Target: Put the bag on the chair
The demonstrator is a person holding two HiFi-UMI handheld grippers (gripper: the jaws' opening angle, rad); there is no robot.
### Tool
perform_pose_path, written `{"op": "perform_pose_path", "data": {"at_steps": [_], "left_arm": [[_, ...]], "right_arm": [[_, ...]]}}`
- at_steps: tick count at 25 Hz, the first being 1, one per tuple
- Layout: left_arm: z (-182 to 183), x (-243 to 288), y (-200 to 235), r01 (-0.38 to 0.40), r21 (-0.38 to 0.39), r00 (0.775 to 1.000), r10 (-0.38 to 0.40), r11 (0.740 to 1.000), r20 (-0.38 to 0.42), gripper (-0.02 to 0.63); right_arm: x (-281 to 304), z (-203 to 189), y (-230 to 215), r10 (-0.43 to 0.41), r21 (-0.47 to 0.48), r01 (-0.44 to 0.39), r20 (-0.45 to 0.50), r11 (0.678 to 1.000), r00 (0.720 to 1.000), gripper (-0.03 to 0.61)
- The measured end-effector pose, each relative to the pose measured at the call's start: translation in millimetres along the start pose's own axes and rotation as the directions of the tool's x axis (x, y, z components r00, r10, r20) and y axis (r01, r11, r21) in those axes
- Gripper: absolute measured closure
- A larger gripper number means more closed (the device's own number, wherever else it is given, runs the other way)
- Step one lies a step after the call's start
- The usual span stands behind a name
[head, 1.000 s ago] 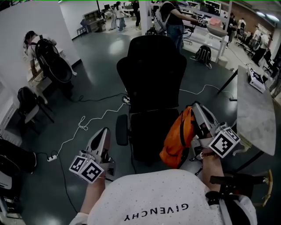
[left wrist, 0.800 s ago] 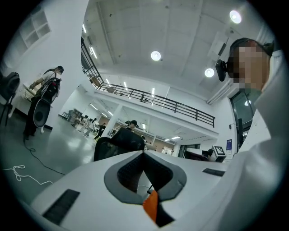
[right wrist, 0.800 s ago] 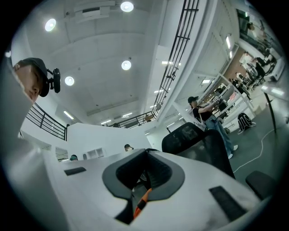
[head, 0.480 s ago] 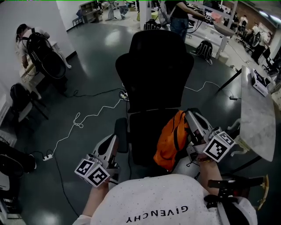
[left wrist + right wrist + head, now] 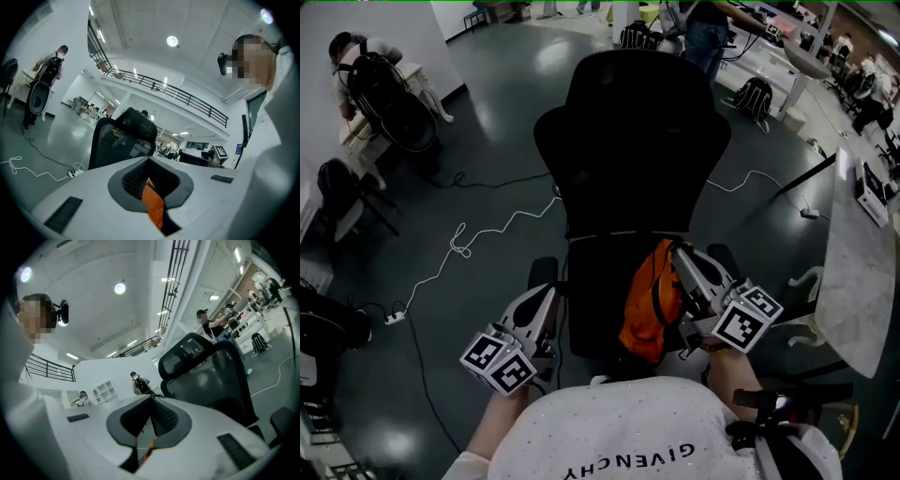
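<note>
A black office chair [image 5: 628, 131] stands in front of me with its seat [image 5: 591, 291] facing me. An orange bag [image 5: 642, 300] hangs over the right part of the seat from my right gripper [image 5: 680, 253], which is shut on its top. In the right gripper view only an orange sliver [image 5: 150, 448] shows between the closed jaws of the right gripper [image 5: 152, 398]. By the chair's left armrest, my left gripper [image 5: 546, 295] has its jaws together and holds nothing. The left gripper view shows the chair [image 5: 117, 140] and a piece of the bag [image 5: 153, 206] past the left gripper [image 5: 150, 160].
A white cable [image 5: 459, 248] runs across the dark floor to a power strip [image 5: 394, 319] at the left. A grey table [image 5: 862, 281] stands close at the right. A backpack [image 5: 757, 94] lies behind the chair. Other chairs [image 5: 337, 197] and people are at the far edges.
I have come closer to the chair. The right gripper has carried the orange bag leftward, from beside the seat to over it. The left gripper has drifted right toward the armrest.
</note>
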State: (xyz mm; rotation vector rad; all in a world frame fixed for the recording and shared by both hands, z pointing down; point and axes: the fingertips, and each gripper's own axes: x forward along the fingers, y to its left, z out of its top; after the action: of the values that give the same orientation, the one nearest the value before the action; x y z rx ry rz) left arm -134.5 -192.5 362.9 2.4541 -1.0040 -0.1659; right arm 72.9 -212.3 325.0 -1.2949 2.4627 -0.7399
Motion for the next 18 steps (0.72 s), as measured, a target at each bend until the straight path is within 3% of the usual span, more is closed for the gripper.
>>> {"op": "perform_pose_path", "data": {"at_steps": [4, 10, 15, 18], "left_arm": [[-4.5, 34.6, 5.9, -0.018, -0.024, 1.000, 0.018, 1.000, 0.012, 0.614], [-30.4, 67.4, 17.4, -0.069, -0.034, 0.996, 0.067, 0.997, -0.055, 0.614], [-40.0, 90.0, 28.0, -0.078, -0.053, 0.997, 0.077, 0.996, -0.033, 0.614], [-54.3, 100.9, 31.3, -0.083, -0.074, 0.995, 0.079, 0.994, -0.063, 0.614]], "right_arm": [[17.6, -11.7, -30.5, 0.021, 0.025, -0.020, -0.039, 0.999, 0.999, 0.577], [34.8, -41.7, -81.6, 0.012, 0.089, -0.003, -0.105, 0.996, 0.994, 0.577], [45.8, -61.0, -114.0, 0.051, 0.153, -0.032, -0.116, 0.988, 0.992, 0.577], [48.5, -75.3, -129.9, 0.061, 0.162, -0.037, -0.141, 0.986, 0.988, 0.577]]}}
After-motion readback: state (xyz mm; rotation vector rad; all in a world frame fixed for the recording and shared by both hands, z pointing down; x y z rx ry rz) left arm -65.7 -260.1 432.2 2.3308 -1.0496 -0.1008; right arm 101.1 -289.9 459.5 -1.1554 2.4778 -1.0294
